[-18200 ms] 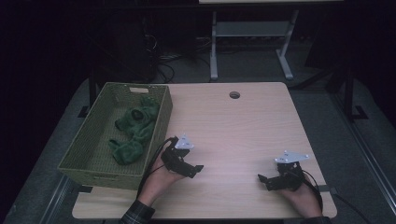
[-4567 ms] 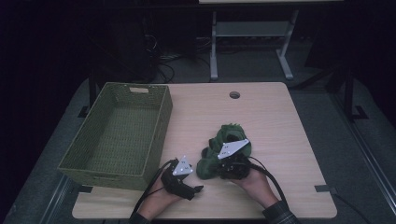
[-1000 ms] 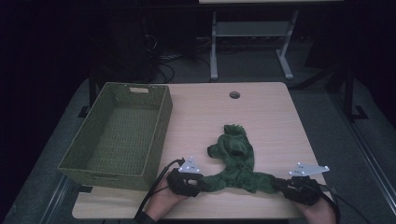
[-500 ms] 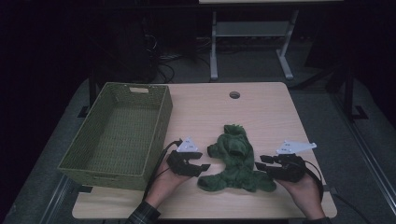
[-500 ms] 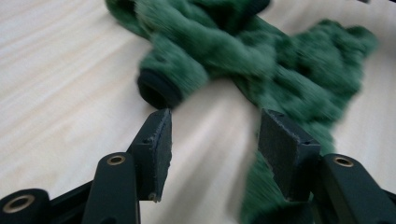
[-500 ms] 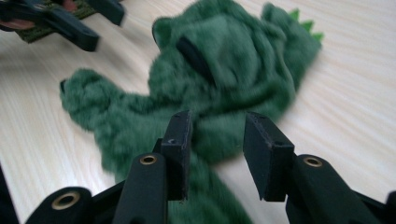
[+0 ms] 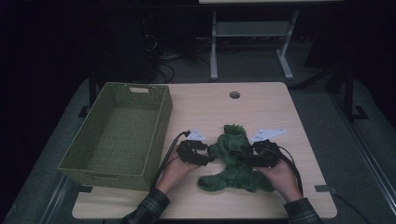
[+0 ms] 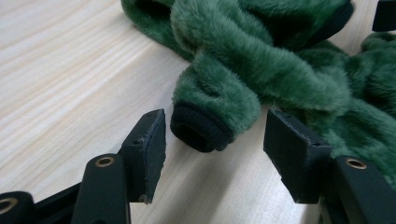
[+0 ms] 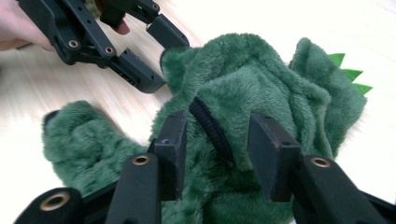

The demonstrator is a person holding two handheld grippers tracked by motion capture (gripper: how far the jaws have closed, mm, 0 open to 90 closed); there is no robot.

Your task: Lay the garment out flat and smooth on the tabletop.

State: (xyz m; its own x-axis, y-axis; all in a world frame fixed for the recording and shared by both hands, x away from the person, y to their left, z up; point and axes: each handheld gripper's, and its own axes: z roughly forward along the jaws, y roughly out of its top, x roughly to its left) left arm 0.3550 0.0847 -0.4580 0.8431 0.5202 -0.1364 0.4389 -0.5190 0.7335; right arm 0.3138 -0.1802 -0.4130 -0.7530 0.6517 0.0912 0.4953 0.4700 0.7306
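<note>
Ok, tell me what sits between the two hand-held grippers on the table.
The green plush garment lies between the left hand-held gripper and the right hand-held gripper, seen in the high view; each has a black-cuffed end between its open jaws.

We counted one green plush garment [image 7: 235, 160] on the surface [image 7: 261, 107], one woven green basket [image 7: 120, 132], two grippers, left [image 7: 206, 157] and right [image 7: 254, 157], each with two jaws, and three green spikes [image 9: 349, 73] on the garment.
</note>
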